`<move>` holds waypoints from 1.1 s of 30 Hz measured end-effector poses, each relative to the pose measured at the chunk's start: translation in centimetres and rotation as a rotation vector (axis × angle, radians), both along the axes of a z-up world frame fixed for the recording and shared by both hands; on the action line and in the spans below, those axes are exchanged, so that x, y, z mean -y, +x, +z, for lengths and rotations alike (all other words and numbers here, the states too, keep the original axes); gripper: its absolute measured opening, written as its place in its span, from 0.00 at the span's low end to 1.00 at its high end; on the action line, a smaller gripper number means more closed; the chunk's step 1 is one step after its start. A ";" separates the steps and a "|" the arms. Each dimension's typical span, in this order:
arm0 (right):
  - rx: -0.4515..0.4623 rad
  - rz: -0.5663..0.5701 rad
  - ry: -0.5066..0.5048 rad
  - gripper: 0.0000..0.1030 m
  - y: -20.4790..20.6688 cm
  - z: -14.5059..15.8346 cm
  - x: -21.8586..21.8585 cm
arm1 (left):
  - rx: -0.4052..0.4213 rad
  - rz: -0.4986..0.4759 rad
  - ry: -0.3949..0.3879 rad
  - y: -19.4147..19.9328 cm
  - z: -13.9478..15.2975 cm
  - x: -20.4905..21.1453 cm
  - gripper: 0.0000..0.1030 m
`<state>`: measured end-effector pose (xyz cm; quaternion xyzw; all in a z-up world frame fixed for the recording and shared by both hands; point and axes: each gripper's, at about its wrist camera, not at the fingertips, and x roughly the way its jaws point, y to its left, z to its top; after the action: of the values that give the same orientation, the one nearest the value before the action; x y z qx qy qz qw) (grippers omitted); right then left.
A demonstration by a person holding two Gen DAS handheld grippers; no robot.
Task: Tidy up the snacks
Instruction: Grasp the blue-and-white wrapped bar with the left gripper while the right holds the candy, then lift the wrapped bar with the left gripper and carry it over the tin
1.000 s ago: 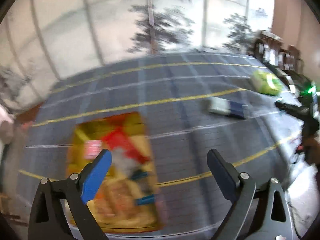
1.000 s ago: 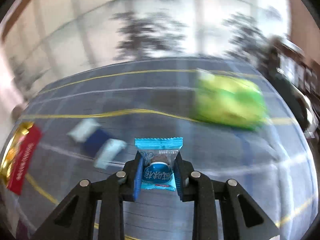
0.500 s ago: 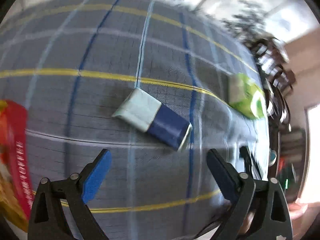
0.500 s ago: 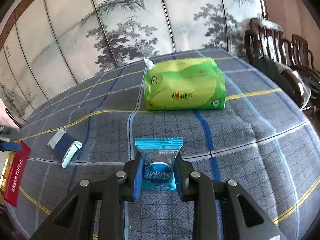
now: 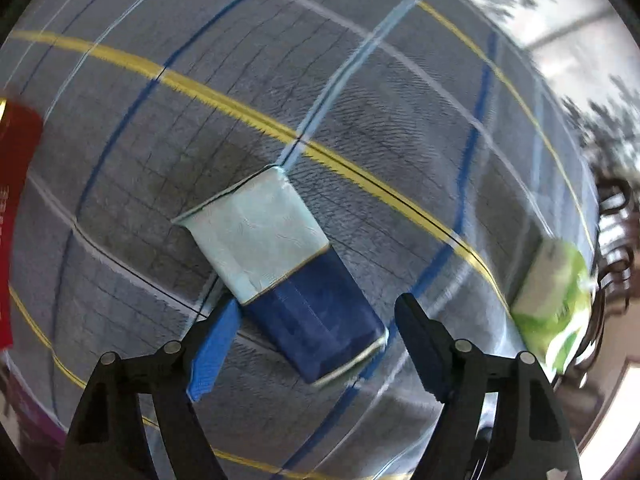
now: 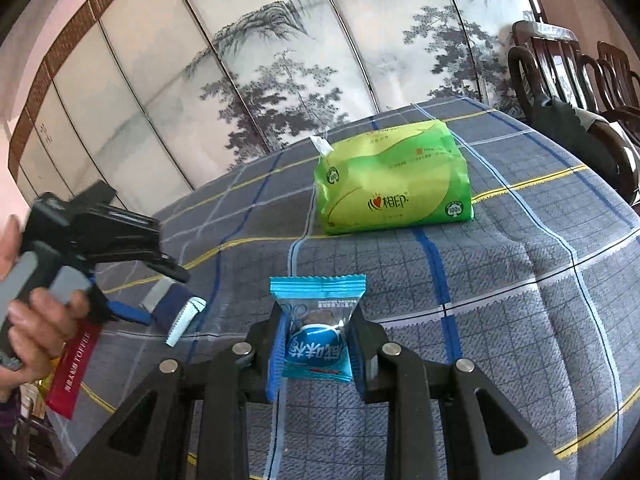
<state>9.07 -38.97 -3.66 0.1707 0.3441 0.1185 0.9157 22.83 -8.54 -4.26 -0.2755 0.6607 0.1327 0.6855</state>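
A pale-blue and navy snack packet lies on the checked tablecloth. My left gripper is open, its fingers on either side of the packet's navy end, close above the cloth. In the right wrist view the same packet shows under the left gripper, which a hand holds. My right gripper is shut on a small blue snack sachet and holds it above the cloth.
A green tissue pack lies at the far side of the table; it also shows in the left wrist view. A red box edge sits at the left. Dark wooden chairs stand at the right. A painted screen stands behind.
My left gripper swung from the red snack box to the pale-blue and navy packet and came down around its navy end. My right gripper has kept the blue sachet and steadied.
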 end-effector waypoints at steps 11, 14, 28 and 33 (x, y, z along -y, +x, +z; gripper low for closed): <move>0.004 -0.014 0.025 0.27 0.0 -0.1 0.5 | 0.010 0.007 0.090 -0.1 0.6 0.7 0.48; -0.002 -0.025 0.022 0.27 0.1 -0.2 0.5 | 0.051 -0.049 0.042 -0.8 0.8 0.0 0.44; -0.055 -0.042 -0.024 0.27 1.0 -0.7 -0.1 | 0.190 -0.425 0.082 -9.4 3.0 -4.5 0.00; -0.078 -0.044 -0.052 0.27 1.3 -0.9 -0.3 | 0.189 -0.365 -0.088 -10.0 2.1 -6.7 0.08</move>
<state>10.35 -38.65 -4.52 0.1588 0.3789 0.0825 0.9080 12.81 -1.87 -2.13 -0.1920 0.6375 -0.0490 0.7445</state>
